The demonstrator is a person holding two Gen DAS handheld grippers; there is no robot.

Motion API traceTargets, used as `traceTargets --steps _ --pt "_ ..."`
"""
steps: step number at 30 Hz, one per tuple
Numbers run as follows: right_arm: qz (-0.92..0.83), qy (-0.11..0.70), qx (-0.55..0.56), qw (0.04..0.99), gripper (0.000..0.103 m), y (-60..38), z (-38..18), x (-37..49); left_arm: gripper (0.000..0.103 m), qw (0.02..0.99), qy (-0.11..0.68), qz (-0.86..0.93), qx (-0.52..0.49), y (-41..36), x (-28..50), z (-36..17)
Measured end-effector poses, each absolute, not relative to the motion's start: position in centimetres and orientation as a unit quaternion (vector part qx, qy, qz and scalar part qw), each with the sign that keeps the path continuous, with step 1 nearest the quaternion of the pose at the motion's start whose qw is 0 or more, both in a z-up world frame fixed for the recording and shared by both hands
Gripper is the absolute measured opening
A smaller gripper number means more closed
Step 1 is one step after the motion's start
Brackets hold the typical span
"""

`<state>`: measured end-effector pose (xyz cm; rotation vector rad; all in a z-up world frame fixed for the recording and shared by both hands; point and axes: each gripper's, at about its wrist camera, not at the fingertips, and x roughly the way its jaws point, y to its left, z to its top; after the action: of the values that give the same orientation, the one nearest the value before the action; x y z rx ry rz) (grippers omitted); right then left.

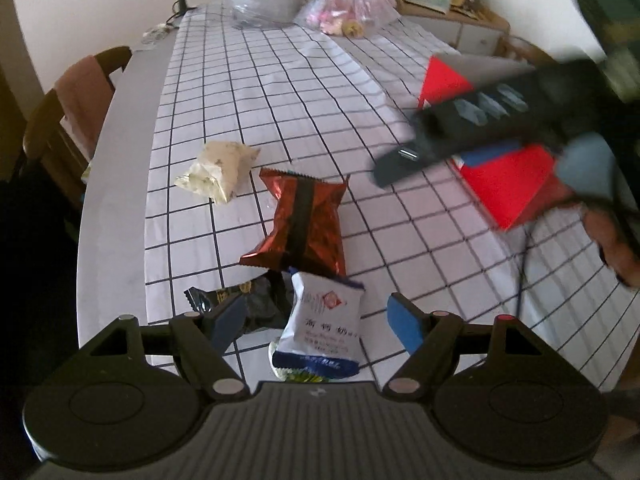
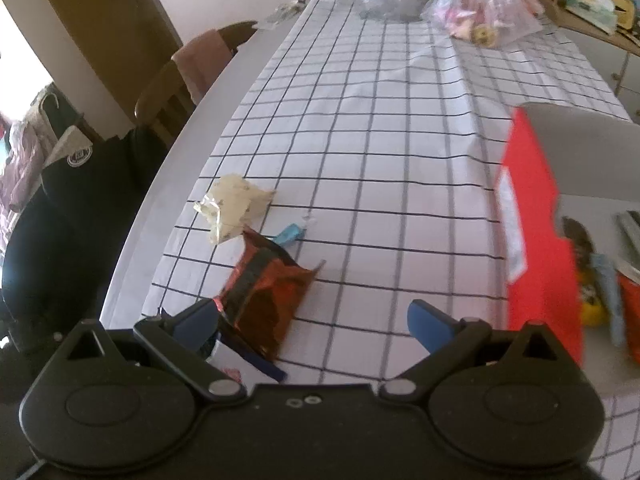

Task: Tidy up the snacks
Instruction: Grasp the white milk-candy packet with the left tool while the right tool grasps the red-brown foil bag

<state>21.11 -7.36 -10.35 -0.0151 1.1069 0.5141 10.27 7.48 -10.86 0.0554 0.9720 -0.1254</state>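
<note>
Between the spread fingers of my left tool point(image 1: 320, 322) lies a white packet point(image 1: 322, 328) with a blue end, flat on the tabletop point(image 1: 280, 92) beside a red foil pack point(image 1: 304, 224). It looks light, soft and crinkly, likely slippery; I would pinch it across the middle. My right tool point(image 2: 312, 326) also stands wide and empty, near the red box point(image 2: 536, 240).
</note>
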Motion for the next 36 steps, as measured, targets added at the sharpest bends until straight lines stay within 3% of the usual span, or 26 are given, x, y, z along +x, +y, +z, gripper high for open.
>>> traceTargets --steps 15,23,32,35,36 --pt "0.255 0.547 -0.047 0.796 0.102 -1.9 -14.1 24.2 0.078 0.865 0.478 -0.07 0.135 3.9 11.7 -14.3" --pt "0.255 0.556 -0.047 0.79 0.099 -0.7 -15.4 24.6 0.076 0.861 0.486 -0.057 0.14 3.9 12.4 -15.2" --pt "0.258 0.566 -0.029 0.782 0.077 -1.1 -16.1 24.3 0.051 0.856 0.487 -0.061 0.161 3.4 12.0 -15.5" --pt "0.259 0.567 -0.023 0.781 0.067 -1.4 -16.0 24.2 0.046 0.857 0.486 -0.058 0.164 3.3 11.9 -15.5" --pt "0.258 0.567 -0.022 0.782 0.059 -1.5 -16.0 24.1 0.045 0.857 0.485 -0.058 0.164 3.3 11.9 -15.5"
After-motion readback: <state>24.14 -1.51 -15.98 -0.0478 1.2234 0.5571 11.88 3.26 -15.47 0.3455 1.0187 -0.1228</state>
